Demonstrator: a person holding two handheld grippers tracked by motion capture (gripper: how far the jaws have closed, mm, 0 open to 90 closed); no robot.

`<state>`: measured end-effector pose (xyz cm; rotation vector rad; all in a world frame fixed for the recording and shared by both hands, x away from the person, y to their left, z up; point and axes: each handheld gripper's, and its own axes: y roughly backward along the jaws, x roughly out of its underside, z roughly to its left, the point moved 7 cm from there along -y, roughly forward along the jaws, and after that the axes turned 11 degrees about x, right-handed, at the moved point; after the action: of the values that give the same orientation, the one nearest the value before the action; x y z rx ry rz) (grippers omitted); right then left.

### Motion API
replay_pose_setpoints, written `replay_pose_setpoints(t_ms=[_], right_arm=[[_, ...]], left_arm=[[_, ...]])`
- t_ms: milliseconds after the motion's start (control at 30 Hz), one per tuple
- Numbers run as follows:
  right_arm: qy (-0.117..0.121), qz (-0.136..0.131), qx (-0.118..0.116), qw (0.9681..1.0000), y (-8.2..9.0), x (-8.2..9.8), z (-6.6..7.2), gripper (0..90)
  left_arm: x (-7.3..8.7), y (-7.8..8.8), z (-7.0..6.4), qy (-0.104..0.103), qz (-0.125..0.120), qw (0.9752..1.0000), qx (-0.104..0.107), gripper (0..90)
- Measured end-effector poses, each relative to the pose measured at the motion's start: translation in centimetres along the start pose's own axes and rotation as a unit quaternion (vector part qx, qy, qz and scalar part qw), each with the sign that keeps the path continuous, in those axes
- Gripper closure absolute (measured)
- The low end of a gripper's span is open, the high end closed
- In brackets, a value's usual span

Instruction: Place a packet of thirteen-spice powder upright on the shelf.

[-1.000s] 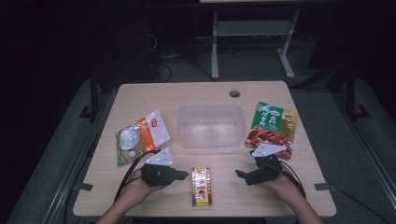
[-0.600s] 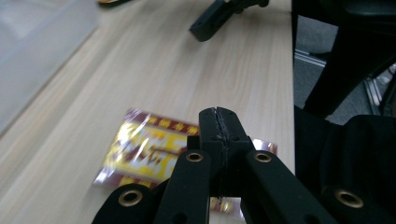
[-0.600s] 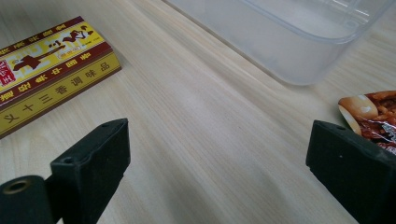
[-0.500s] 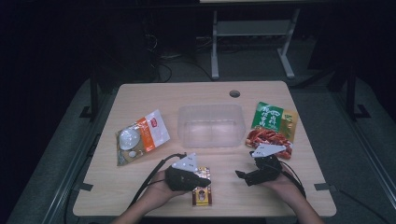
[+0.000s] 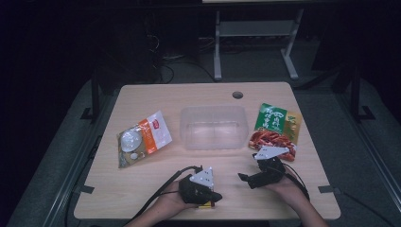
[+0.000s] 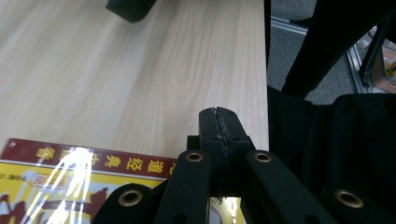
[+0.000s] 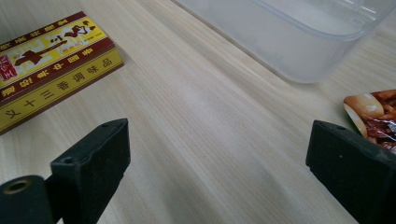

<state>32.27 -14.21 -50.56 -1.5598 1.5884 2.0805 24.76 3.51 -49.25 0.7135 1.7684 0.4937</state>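
My left gripper (image 5: 204,190), jaws fully closed, covers the yellow box (image 6: 70,179) at 6 o'clock; still closed, it may only push it. My right gripper (image 5: 255,178) waits wide, empty.

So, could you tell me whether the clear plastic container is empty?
Empty: the clear plastic container shows only its bare bottom.

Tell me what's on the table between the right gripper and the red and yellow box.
Nothing: in the right gripper view, bare wood runs from the open right gripper to the box.
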Motion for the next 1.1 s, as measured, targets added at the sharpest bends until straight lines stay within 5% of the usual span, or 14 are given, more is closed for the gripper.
replay_pose_setpoints(t_ms=[333,1100], right_arm=[[-0.001,0.000,-0.001,1.0000,0.0,0.0,0.0,6.2],[-0.006,0.006,0.008,0.9999,-0.1,0.2,-0.2,6.2]], left_arm=[[0.9,0.1,-0.1,0.006,0.015,0.9999,0.000,89.7],[4.7,4.9,0.8,0.025,0.052,0.9960,-0.067,89.7]])
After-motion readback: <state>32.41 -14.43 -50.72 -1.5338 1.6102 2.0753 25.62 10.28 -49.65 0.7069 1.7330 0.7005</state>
